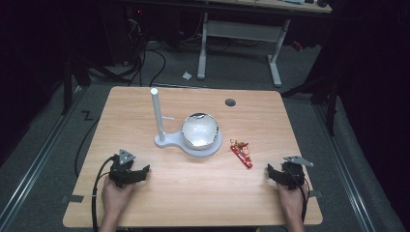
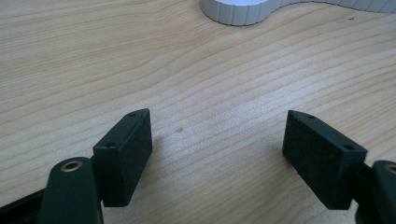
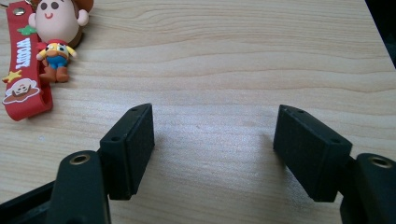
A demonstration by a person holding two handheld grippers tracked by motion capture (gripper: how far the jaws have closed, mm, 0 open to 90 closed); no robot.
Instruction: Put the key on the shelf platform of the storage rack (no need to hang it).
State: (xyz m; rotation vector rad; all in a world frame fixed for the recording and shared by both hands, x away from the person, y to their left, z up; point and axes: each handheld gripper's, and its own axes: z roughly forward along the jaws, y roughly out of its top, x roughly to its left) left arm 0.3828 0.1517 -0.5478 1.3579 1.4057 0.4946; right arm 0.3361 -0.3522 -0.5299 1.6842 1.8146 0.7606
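The left tongs (image 1: pixel 143 170) and right tongs (image 1: pixel 270 170) are held low over the near edge of the wooden surface (image 1: pixel 193 193), jaws spread wide with nothing between. The red keychain (image 1: pixel 241 153) is seen lying flat, near the right tongs, beside the white stand (image 1: pixel 188 141).

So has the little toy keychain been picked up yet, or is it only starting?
Only starting, it looks. Nothing is done: the red keychain lies flat on the table, beside the white stand with its post and bowl. Nothing is in hand either: the left gripper and right gripper sit near the table's front edge, jaws open and empty. The right one is nearer the keychain, so grabbing it probably comes next.
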